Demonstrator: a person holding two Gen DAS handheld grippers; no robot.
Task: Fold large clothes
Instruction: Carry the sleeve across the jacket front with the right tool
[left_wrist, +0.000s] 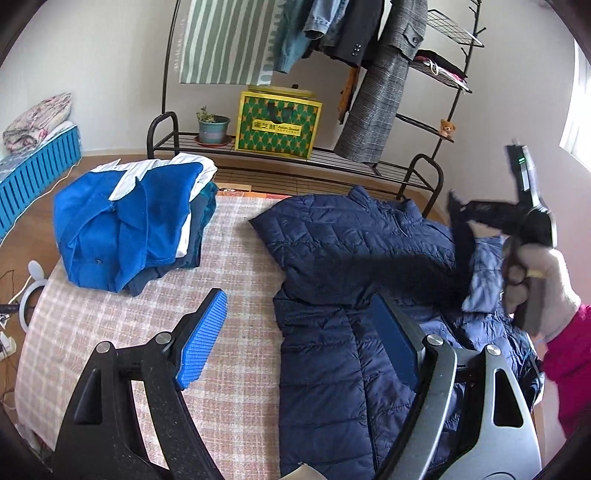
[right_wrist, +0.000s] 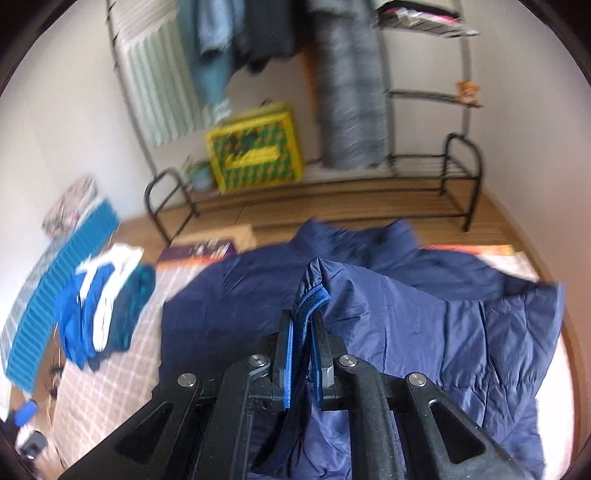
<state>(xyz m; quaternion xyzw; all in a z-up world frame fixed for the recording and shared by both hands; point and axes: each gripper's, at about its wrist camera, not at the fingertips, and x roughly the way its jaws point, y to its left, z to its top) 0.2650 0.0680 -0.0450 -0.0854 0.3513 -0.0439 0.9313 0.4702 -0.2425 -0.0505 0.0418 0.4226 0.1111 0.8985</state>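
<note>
A navy quilted down jacket (left_wrist: 354, 258) is spread on the checked bedcover (left_wrist: 236, 258), its zipper edge (right_wrist: 308, 306) pinched between the right gripper (right_wrist: 302, 325) jaws. The left gripper (left_wrist: 295, 325) is held wide, jacket under its right jaw. Puffy, light and slippery, it is probably best taken by hems.

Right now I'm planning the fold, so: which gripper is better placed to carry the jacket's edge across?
The right gripper: its jaws are already shut on the navy jacket's zipper edge, lifted. The left gripper hangs open above the jacket, holding nothing.
</note>
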